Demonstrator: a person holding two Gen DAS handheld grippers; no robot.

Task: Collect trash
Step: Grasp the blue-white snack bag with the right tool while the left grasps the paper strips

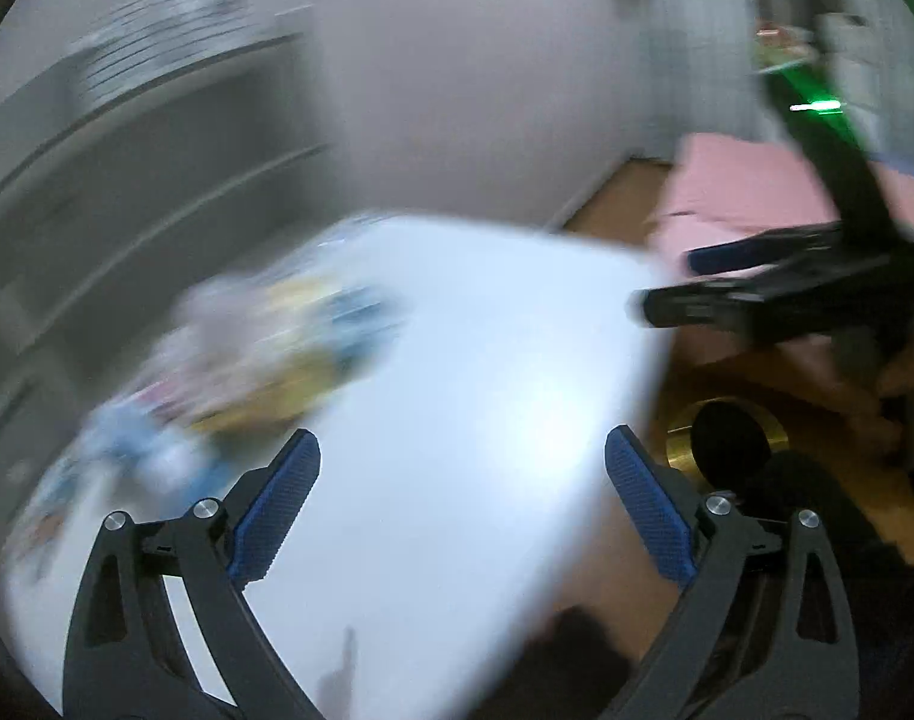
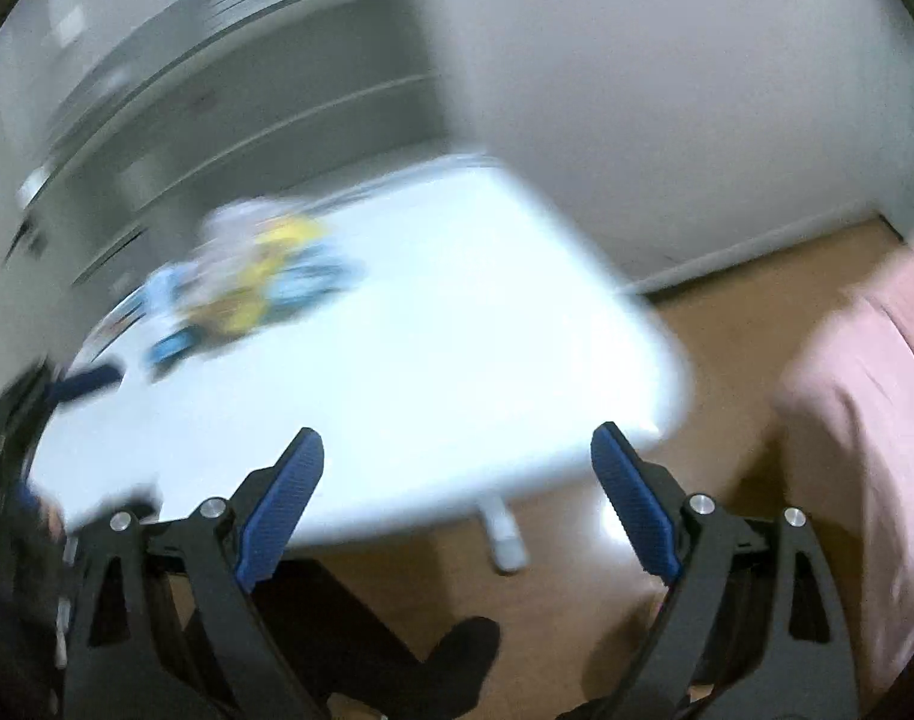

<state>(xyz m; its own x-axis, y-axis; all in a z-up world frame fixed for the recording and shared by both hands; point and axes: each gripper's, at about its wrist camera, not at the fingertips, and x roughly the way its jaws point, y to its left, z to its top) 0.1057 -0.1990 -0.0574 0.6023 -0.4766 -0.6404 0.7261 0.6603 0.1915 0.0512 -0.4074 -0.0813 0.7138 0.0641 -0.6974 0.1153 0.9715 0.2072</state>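
Observation:
Both views are motion-blurred. A heap of trash (image 1: 259, 354), yellow, blue and pale wrappers, lies on the far left part of a white table (image 1: 487, 408). It also shows in the right wrist view (image 2: 247, 282) on the same table (image 2: 427, 360). My left gripper (image 1: 463, 498) is open and empty above the table's near side. My right gripper (image 2: 457, 498) is open and empty over the table's near edge; it also shows in the left wrist view (image 1: 673, 288) at the table's right.
A grey shelf unit (image 1: 127, 180) stands behind the table against a pale wall. A pink bed or cover (image 2: 865, 420) is at the right. A round brass and black object (image 1: 727, 438) sits on the wooden floor (image 2: 727, 312). A white table leg (image 2: 505, 534) shows below.

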